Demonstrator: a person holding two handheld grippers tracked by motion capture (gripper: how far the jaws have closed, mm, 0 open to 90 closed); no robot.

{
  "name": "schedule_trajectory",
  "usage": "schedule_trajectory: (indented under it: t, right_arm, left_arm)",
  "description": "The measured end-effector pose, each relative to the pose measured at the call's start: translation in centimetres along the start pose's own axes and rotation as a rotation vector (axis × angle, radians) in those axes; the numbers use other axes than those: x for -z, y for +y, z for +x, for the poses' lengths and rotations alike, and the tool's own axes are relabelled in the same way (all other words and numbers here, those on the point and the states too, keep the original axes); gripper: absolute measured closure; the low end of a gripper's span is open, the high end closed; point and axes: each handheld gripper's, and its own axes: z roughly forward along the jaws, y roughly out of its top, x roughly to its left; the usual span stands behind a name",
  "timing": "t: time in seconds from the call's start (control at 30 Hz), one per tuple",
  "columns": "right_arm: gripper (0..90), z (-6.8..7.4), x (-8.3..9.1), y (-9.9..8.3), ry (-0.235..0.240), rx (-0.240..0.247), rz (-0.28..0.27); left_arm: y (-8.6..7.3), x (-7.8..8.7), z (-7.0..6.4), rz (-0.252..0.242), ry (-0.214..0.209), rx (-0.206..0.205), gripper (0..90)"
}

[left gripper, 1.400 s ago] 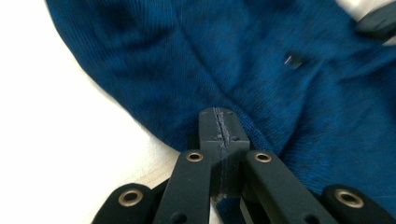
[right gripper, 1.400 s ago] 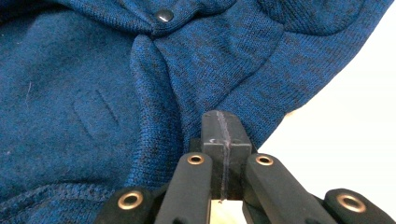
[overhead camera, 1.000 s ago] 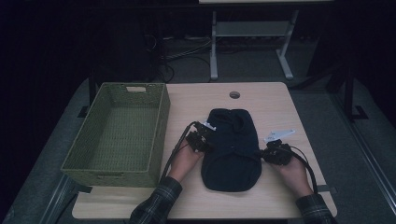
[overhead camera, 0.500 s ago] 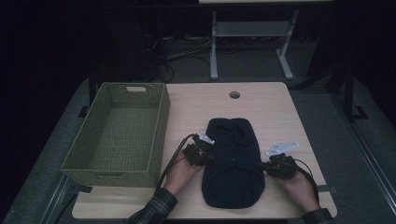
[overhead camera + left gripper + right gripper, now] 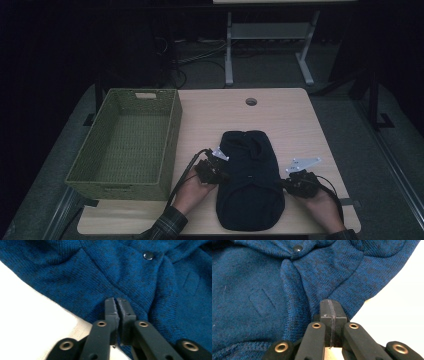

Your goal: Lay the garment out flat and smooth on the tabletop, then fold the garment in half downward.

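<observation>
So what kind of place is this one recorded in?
Probably a lab or workshop rather than a home: a light wooden desk with a cable hole, loose cables on the floor behind, and a metal-legged bench against dark surroundings.

- High view sits above the near edge of the table, looking forward and down; the basket lies left, the floor and desk legs far beyond.
- Left gripper view rides low on the left gripper, pressed close against the blue knitted garment, facing rightward across it.
- Right gripper view hugs the right gripper, facing leftward, equally close.
- All three share the garment; both gripper views catch a dark snap button.
</observation>
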Motion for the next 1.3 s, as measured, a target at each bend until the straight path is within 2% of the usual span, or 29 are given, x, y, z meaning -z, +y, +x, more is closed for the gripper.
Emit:
schedule_trajectory:
  t: [0.1, 0.27, 0.33, 0.43, 0.5, 0.53, 0.63, 0.73, 0.87, 0.93, 1.0, 1.3]
  right_arm:
    - [78.1, -0.1, 0.2, 0.0, 0.005, -0.020, -0.010]
    - [65.1, -0.4, 0.6, 0.2, -0.007, -0.024, -0.027]
    - [61.4, -0.6, 0.6, 0.4, -0.010, -0.033, -0.040]
    - [55.8, -1.1, 0.4, 0.7, -0.013, -0.021, -0.041]
    - [54.2, -1.5, 0.3, 1.0, -0.018, -0.028, -0.050]
    - [54.2, -1.6, 0.4, 1.2, -0.012, -0.032, -0.049]
    - [52.5, -2.1, 0.3, 1.8, -0.007, -0.015, -0.041]
    - [50.8, -2.4, 0.4, 2.4, -0.016, -0.009, -0.055]
    - [48.7, -3.3, 0.5, 3.4, -0.027, -0.027, -0.061]
    - [48.6, -3.6, 0.5, 3.8, -0.038, -0.033, -0.065]
    - [48.9, -4.0, 0.5, 4.3, -0.037, -0.034, -0.069]
    - [49.7, -6.2, 0.6, 6.7, -0.035, -0.050, -0.081]
  left_arm:
    - [0.0, 0.2, 0.0, 0.000, -0.013, 0.001, 79.0]
    - [0.2, 0.9, 0.2, -0.015, -0.014, -0.003, 59.8]
    - [0.3, 1.2, 0.5, -0.029, -0.006, -0.008, 53.9]
    - [0.4, 1.7, 0.8, -0.066, 0.029, -0.014, 46.2]
    - [0.5, 2.0, 1.1, -0.081, 0.038, -0.012, 45.9]
    - [0.6, 2.2, 1.2, -0.080, 0.042, -0.024, 47.0]
    - [0.9, 2.6, 1.6, -0.099, 0.060, -0.039, 46.6]
    - [1.4, 3.0, 2.0, -0.113, 0.068, -0.027, 47.5]
    - [2.0, 3.8, 2.7, -0.137, 0.090, -0.032, 45.5]
    - [2.4, 4.1, 3.1, -0.145, 0.089, -0.008, 44.1]
    - [2.9, 4.4, 3.4, -0.159, 0.096, -0.001, 42.6]
    - [5.3, 5.0, 4.9, -0.175, 0.111, 0.013, 41.8]
